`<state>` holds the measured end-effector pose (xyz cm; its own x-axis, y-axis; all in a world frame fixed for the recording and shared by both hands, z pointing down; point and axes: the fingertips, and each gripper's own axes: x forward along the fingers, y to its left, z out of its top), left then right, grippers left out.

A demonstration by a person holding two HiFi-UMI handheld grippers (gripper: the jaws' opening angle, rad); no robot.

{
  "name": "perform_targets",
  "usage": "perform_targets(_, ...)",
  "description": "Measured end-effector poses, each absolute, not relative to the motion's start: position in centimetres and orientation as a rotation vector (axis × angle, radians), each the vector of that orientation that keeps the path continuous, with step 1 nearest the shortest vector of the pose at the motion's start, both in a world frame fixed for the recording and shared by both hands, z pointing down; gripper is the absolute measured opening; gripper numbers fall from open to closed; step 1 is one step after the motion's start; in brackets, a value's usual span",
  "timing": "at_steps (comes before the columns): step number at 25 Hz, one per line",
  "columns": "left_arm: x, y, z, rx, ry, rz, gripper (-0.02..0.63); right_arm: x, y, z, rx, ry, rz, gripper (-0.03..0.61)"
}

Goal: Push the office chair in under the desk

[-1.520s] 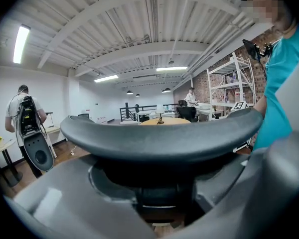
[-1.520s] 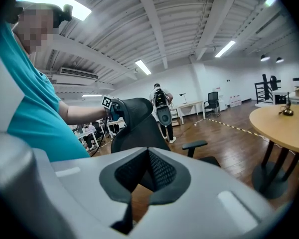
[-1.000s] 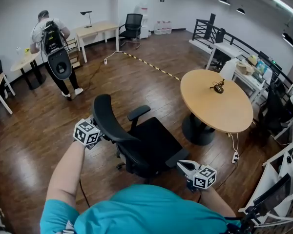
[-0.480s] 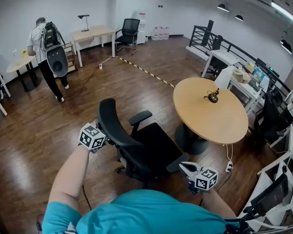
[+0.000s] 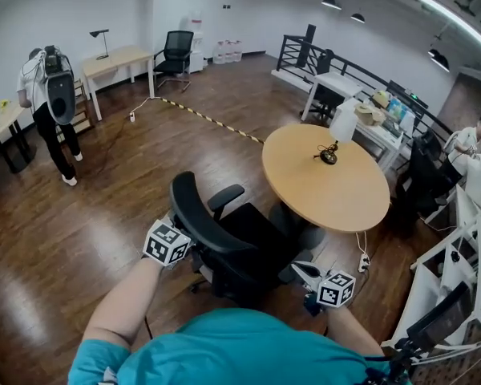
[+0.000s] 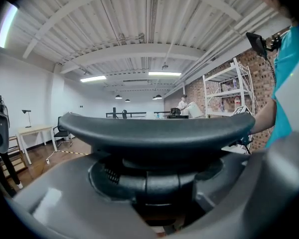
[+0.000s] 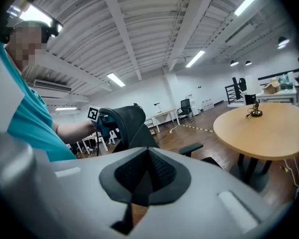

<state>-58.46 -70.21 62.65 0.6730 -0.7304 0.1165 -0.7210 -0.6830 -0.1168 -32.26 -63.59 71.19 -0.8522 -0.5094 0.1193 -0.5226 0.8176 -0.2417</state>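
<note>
The black office chair (image 5: 252,235) stands on the wood floor, its seat close to the round wooden table (image 5: 329,179). My left gripper (image 5: 180,235) is shut on the top rim of the backrest (image 5: 199,215). In the left gripper view that rim (image 6: 154,133) spans the picture between the jaws. My right gripper (image 5: 302,269) is at the chair's right side by the armrest, jaws shut with nothing held. In the right gripper view its pads (image 7: 162,171) meet; the backrest (image 7: 127,126) is to the left, an armrest (image 7: 191,149) and the table (image 7: 264,128) ahead.
A small lamp (image 5: 329,152) sits on the round table, and a power strip (image 5: 361,261) lies by its base. A person with a backpack (image 5: 52,95) stands far left. A desk (image 5: 116,58) and a second chair (image 5: 175,50) are at the back; shelving (image 5: 465,295) is at the right.
The chair has rolled toward the round table with both grippers moving along with it. The person with the backpack has drifted to the left of the picture.
</note>
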Motion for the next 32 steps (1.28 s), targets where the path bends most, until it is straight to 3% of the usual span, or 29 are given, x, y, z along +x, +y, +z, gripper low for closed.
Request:
perform_targets(9,-57.3,-76.1,63.7,-2.837,1.169,-0.241,0.419,-30.1,-69.3,73.5,0.891,-2.943,0.43,0.0)
perform_targets(20,-45.9,-80.3,61.9,-2.81,1.215,-0.268,0.419,-14.4,-79.4,70.5,0.696,-3.0,0.397,0.0)
perform_targets(32,-41.6,-83.5,60.5,-2.819,1.252,-0.309,0.42,-6.9,-83.5,70.4,0.665,-3.001,0.422,0.0)
